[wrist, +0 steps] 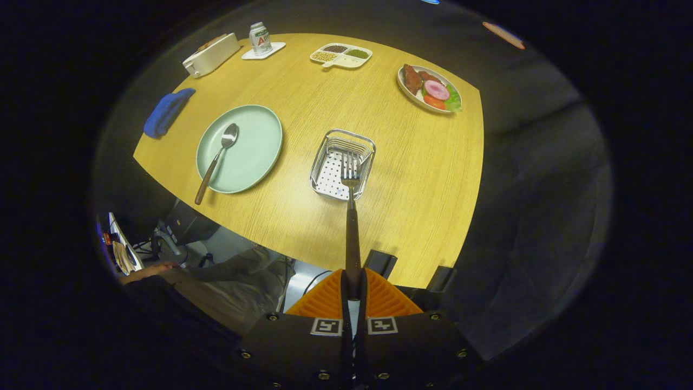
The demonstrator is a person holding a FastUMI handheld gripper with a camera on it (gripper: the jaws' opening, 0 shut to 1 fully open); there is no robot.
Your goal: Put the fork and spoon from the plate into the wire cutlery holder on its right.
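Note:
My gripper (353,290) is shut on the dark handle of the fork (352,216), held high above the table. The fork points forward, and its tines hang over the wire cutlery holder (325,157), a small metal basket with a perforated floor. To the holder's left sits the pale green plate (254,146). The spoon (216,160) lies on that plate with its bowl near the middle and its brown handle sticking out over the plate's near rim.
On the round wooden table (411,179) stand a plate of food (430,89) at the far right, a divided snack dish (341,55), a can on a coaster (260,39), a white box (210,55) and a blue cloth (165,112). A person sits below the near-left edge.

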